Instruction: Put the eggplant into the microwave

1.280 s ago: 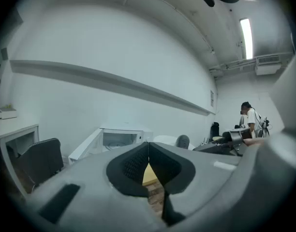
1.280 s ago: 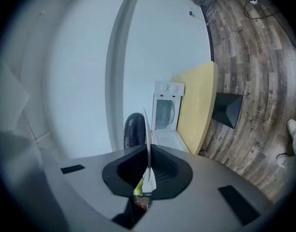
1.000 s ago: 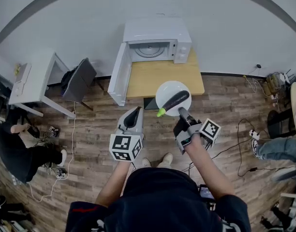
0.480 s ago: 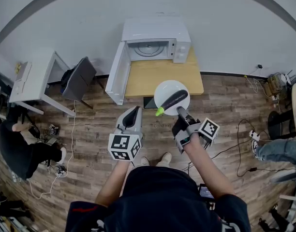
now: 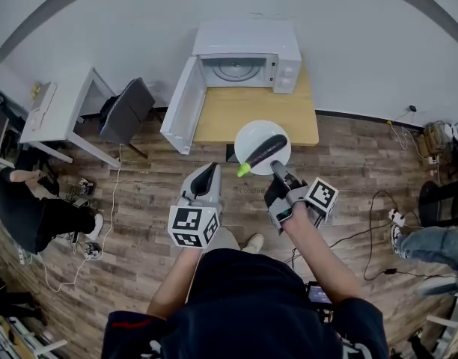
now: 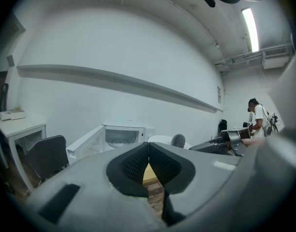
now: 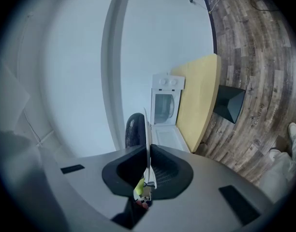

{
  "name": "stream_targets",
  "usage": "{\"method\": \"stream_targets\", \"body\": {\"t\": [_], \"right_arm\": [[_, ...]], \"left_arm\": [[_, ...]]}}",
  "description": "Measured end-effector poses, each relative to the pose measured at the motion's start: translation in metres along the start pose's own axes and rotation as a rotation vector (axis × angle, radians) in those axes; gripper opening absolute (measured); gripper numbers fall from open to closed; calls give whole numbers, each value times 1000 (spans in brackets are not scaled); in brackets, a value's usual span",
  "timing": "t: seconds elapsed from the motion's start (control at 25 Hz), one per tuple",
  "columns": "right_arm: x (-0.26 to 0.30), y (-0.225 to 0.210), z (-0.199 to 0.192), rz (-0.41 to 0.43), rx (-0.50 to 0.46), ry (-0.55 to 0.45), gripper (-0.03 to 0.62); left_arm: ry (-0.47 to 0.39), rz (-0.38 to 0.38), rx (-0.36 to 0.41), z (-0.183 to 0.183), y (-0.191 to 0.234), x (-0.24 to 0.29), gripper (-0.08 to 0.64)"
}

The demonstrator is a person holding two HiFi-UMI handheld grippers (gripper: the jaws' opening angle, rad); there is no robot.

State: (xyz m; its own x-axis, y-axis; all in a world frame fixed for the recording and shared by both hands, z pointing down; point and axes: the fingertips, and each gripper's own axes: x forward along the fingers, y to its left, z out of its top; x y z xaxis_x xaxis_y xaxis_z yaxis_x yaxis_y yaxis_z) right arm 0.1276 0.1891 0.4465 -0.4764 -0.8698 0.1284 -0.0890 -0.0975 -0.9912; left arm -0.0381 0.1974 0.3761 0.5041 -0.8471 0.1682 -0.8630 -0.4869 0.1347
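A dark purple eggplant (image 5: pixel 265 152) with a green stem lies on a white plate (image 5: pixel 251 134). My right gripper (image 5: pixel 276 169) is shut on the plate's near rim and holds it over the front edge of the wooden table (image 5: pixel 229 118). In the right gripper view the plate (image 7: pixel 147 129) shows edge-on between the jaws, with the eggplant (image 7: pixel 135 129) on its left. The white microwave (image 5: pixel 244 54) stands at the table's back, its door (image 5: pixel 182 105) swung open to the left. My left gripper (image 5: pixel 210 172) hangs shut and empty, left of the plate.
A white desk (image 5: pixel 60 114) and a dark chair (image 5: pixel 128 111) stand to the left of the table. A person (image 5: pixel 34 219) crouches at the far left. Cables (image 5: pixel 102 223) run over the wood floor. Another person's legs (image 5: pixel 431 241) are at the right.
The plate with the eggplant has edged a little forward and left, toward the table. The left gripper has hardly moved.
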Motion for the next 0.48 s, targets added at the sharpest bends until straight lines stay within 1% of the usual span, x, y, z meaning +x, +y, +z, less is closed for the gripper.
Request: {"method": "stream_targets", "body": {"t": [0.28, 0.48], "right_arm": [[14, -7, 8, -15, 2, 18, 20], [38, -7, 17, -18, 1, 20, 20]], "left_arm": [[3, 29, -7, 1, 12, 10, 17], [7, 27, -17, 1, 27, 32, 17]]}}
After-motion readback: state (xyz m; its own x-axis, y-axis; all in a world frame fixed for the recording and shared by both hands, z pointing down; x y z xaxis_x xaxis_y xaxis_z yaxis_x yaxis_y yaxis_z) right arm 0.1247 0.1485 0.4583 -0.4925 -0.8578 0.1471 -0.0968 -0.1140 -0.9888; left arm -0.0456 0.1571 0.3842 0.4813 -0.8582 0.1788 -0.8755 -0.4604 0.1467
